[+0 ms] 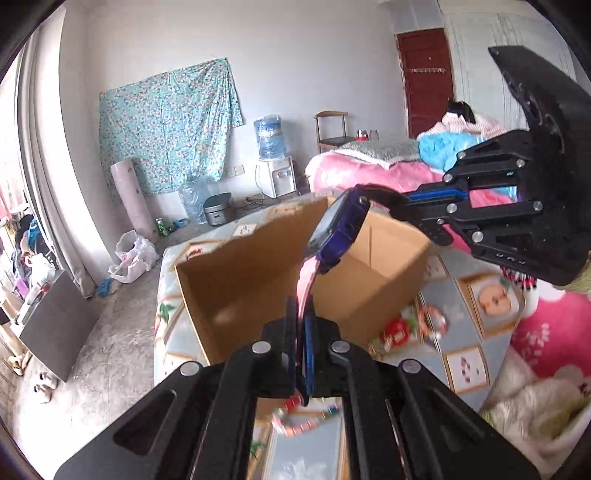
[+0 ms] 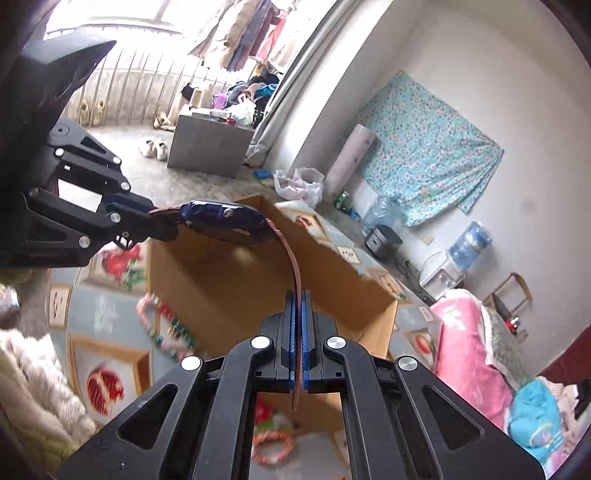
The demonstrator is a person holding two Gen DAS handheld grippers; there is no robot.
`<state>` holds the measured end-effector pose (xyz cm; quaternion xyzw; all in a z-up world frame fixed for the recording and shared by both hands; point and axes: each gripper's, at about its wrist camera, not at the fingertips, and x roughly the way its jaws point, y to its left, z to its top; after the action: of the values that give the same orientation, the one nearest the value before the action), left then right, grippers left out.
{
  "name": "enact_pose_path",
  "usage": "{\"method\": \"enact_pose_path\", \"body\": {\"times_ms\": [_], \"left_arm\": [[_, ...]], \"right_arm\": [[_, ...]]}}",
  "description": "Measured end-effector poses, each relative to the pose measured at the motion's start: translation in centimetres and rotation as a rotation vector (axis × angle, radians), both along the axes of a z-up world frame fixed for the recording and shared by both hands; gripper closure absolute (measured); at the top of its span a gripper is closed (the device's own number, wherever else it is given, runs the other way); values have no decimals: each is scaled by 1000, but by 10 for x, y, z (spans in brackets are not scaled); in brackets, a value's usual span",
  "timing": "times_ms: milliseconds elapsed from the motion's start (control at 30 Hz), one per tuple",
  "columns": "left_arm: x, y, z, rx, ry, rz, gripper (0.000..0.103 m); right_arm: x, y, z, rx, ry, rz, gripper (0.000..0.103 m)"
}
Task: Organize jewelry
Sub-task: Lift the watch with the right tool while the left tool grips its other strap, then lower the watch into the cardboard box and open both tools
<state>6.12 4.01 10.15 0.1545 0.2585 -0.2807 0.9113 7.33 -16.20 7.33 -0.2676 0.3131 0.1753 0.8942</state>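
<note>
Watch hangs above open box, strap ends pinched in both closed hand-held grippers: left, right. Beaded bracelets lie beside box on patterned bench. Only right view shows balcony clothes.

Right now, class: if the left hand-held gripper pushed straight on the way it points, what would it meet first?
Probably the open cardboard box. The left hand-held gripper, shut on the watch strap, points down into it. Depth is unclear.
</note>
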Motion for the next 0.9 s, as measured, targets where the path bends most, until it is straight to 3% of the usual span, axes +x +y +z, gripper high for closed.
{"method": "enact_pose_path", "body": {"times_ms": [67,167,233,333,433,600,667,700,733,767,900], "left_arm": [[30,-1,5,-4,61,10,100],[92,-13,-2,-15,275,9,100],[132,-22,-16,29,388,26,100],[166,-36,-37,126,444,69,100],[187,-50,-57,175,488,95,99],[206,-62,-80,225,563,98,93],[214,-62,-85,239,603,105,73],[215,-61,-84,232,600,109,67],[216,-59,-82,221,589,119,52],[216,-57,-78,202,573,129,48],[214,-51,-68,173,507,136,47]], "right_arm": [[44,-5,-4,37,112,-5,102],[104,-12,-28,47,297,-33,102],[142,-20,-52,46,437,-60,102],[164,-26,-83,50,616,-74,102],[180,-22,-102,44,719,-72,102],[206,-26,-122,11,765,-109,97],[217,-33,-128,15,774,-136,84],[219,-35,-129,13,767,-146,83],[221,-37,-129,10,753,-157,83],[220,-40,-128,17,743,-166,83],[203,-48,-112,78,706,-179,83]]}}
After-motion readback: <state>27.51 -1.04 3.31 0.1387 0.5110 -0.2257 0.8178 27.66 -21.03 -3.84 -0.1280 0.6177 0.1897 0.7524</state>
